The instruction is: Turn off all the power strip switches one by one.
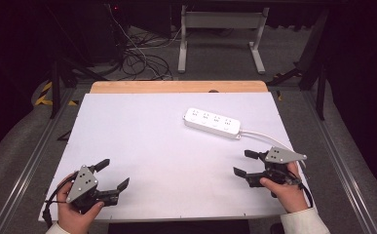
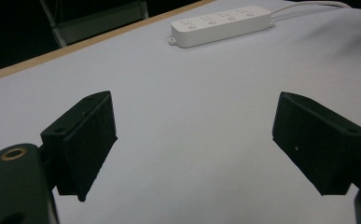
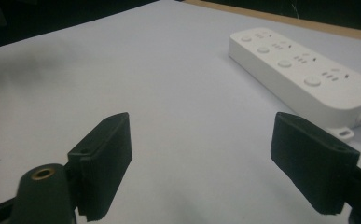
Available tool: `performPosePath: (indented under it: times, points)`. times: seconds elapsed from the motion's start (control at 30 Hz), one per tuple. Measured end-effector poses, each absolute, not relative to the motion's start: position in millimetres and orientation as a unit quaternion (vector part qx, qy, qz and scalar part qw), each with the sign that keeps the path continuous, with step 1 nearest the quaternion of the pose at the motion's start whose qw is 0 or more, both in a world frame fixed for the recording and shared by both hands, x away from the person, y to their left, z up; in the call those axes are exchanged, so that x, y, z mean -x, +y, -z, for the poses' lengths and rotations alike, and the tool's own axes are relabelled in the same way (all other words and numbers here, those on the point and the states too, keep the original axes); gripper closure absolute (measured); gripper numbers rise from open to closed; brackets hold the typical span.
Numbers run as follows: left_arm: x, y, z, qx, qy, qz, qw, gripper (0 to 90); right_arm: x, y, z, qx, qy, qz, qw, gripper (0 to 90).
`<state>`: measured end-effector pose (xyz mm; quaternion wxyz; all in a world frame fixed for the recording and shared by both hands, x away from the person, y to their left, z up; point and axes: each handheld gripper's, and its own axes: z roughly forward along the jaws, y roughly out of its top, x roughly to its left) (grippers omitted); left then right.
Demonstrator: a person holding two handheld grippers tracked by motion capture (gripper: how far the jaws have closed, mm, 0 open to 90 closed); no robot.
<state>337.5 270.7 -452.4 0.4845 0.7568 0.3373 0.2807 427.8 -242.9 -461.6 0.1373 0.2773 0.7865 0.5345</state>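
A white power strip [image 1: 212, 122] with several sockets and buttons lies on the white table top [image 1: 166, 146], right of centre, its white cable [image 1: 269, 137] running off to the right. My left gripper [image 1: 114, 174] is held at the near left corner, open, with nothing between its jaws; in the left gripper view [image 2: 194, 149] the power strip [image 2: 220, 25] lies far ahead. My right gripper [image 1: 243, 163] is at the near right, open and empty, pointing left. In the right gripper view [image 3: 199, 161] the power strip [image 3: 304, 74] is close ahead on the right.
The white sheet covers a wooden table whose far edge [image 1: 176, 87] shows. Beyond it on the floor stand a white table frame [image 1: 220, 34] and a tangle of cables [image 1: 137, 58]. Metal rails [image 1: 25, 165] run along both sides.
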Motion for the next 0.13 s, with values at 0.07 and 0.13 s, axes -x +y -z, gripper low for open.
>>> performPosePath:
  times: [0.07,0.13]
  points:
    - [-337.7,270.9,452.5,-0.759,0.335,-0.281,0.483,14.2,-425.7,-244.2,468.8,-0.280,0.790,-0.529,0.135,20.2]
    - [-338.4,271.4,452.8,-0.760,0.333,-0.282,0.482,13.9,-424.5,-244.7,474.1,-0.282,0.794,-0.523,0.130,18.3]
